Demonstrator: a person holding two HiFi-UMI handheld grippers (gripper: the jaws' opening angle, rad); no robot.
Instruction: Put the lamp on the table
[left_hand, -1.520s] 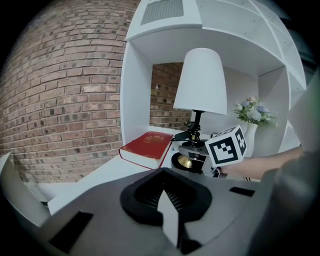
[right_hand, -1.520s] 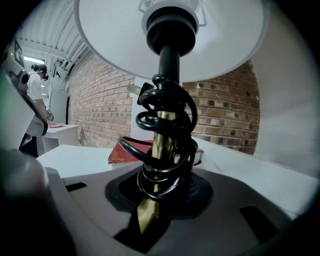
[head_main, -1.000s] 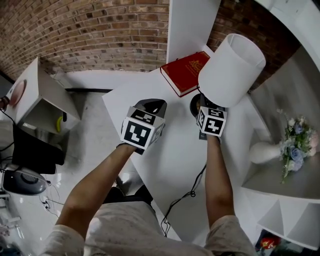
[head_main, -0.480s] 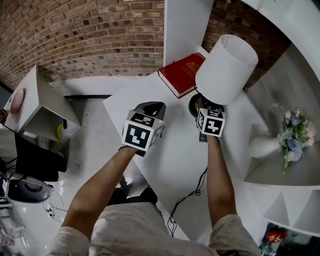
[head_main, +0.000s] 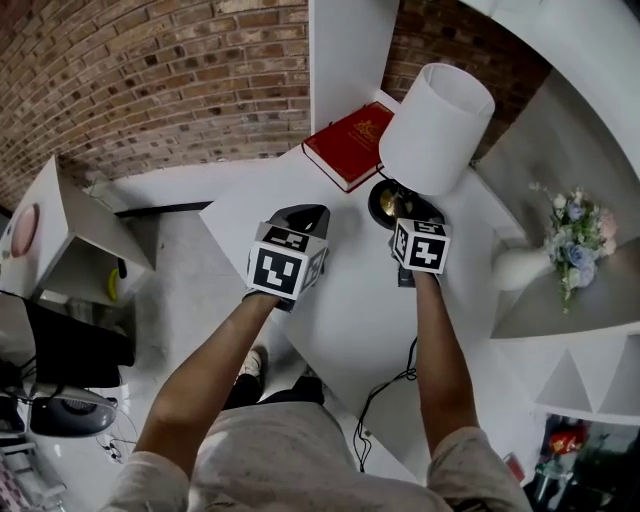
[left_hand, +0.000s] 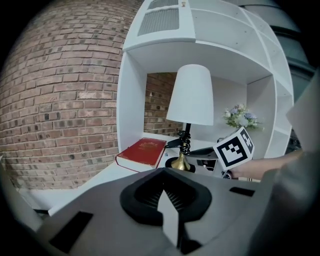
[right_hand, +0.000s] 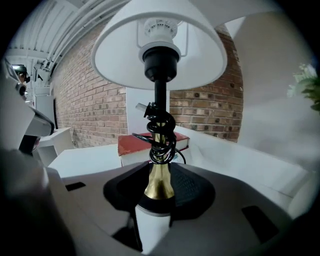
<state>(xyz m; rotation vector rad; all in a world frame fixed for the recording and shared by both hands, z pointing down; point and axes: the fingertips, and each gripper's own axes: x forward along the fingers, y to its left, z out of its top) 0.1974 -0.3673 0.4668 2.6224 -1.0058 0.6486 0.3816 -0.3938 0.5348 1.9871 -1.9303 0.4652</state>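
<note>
Lettering on the red book (head_main: 348, 145) cannot be read; the lamp (head_main: 432, 125) is stood beside it on the table (head_main: 340, 300), brass foot (right_hand: 159, 182) between the right gripper's (right_hand: 159, 200) wide-open jaws; its socket (right_hand: 161, 57) is shown only in the right gripper view; the left gripper (left_hand: 167, 202) is closed, empty.

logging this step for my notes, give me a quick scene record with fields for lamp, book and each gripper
lamp: white-shaded lamp with brass stem, upright on white table
book: red hardcover book, flat on table near lamp base
right gripper: at lamp base, fingers open, stem right ahead
left gripper: away from lamp, empty
</note>
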